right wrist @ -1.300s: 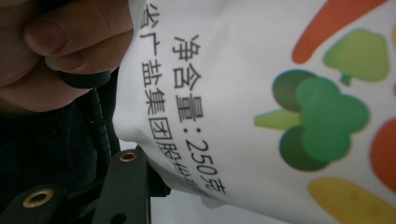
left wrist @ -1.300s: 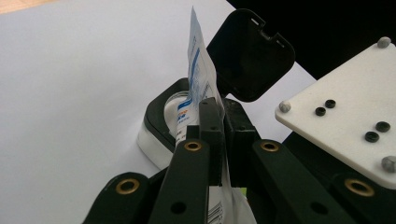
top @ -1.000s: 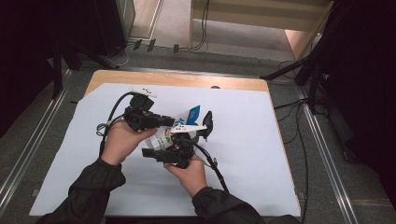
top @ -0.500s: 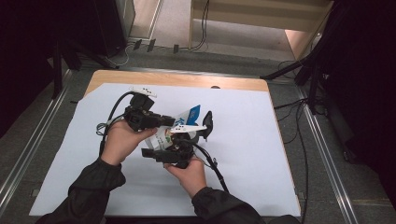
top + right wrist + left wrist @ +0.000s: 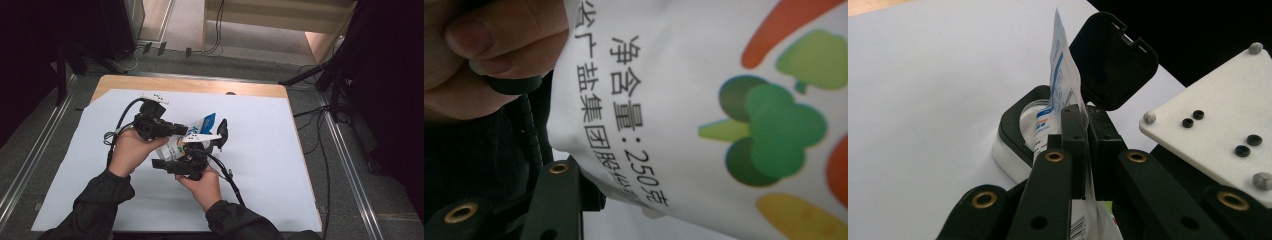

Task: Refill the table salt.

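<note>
Nothing moved, left gripper (image 5: 1083,150) pinching bag (image 5: 1060,85) (seemingly)

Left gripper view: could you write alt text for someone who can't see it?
Two black jaws of the left gripper pinch the thin edge of a white and blue bag, held upright over a small black-rimmed container whose hinged lid stands open. Behind lies the white table sheet.

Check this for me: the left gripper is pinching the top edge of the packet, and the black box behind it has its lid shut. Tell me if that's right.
Not quite. The left gripper does pinch the packet at its edge, but the black box behind it is not shut: its lid stands open, tilted up and back. The left gripper view shows it.
</note>
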Available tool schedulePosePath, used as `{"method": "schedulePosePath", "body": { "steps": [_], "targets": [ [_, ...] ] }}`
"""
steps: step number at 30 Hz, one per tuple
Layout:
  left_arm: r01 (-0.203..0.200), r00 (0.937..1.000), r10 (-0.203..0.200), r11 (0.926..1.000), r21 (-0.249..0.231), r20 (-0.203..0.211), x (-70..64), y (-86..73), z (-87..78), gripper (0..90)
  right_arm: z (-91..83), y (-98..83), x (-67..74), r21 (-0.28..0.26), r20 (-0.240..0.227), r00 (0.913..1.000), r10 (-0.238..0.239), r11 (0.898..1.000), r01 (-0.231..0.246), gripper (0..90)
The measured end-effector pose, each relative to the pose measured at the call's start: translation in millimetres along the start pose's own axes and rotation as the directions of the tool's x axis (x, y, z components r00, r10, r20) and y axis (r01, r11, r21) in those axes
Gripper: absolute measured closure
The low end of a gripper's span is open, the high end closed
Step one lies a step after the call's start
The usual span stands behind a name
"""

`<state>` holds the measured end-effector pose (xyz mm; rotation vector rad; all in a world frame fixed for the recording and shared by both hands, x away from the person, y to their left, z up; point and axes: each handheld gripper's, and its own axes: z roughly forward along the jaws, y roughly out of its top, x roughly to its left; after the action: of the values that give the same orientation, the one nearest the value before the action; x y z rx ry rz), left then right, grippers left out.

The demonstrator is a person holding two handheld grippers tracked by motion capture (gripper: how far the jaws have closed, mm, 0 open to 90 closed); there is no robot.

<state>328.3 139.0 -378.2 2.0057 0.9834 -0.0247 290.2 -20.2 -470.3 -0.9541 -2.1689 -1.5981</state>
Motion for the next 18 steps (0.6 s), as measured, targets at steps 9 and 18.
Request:
{"method": "schedulePosePath", "body": {
  "steps": [9, 18],
  "targets": [
    [-0.002, 1.0, 0.002, 1.0, -0.002, 0.006, -0.4, 1.5, -0.2, 89.1, -1.1, 1.4, 1.5, 0.001, 0.0, 1.0, -0.001, 1.0, 0.001, 52.5],
    [0.008, 0.9999, -0.008, 0.9998, 0.016, 0.008, 1.0, 2.5, 1.4, 89.1, -0.4, 0.9, 2.4, 0.008, 0.006, 0.9999, -0.013, 1.0, 0.013, 52.4]
  ]
}}
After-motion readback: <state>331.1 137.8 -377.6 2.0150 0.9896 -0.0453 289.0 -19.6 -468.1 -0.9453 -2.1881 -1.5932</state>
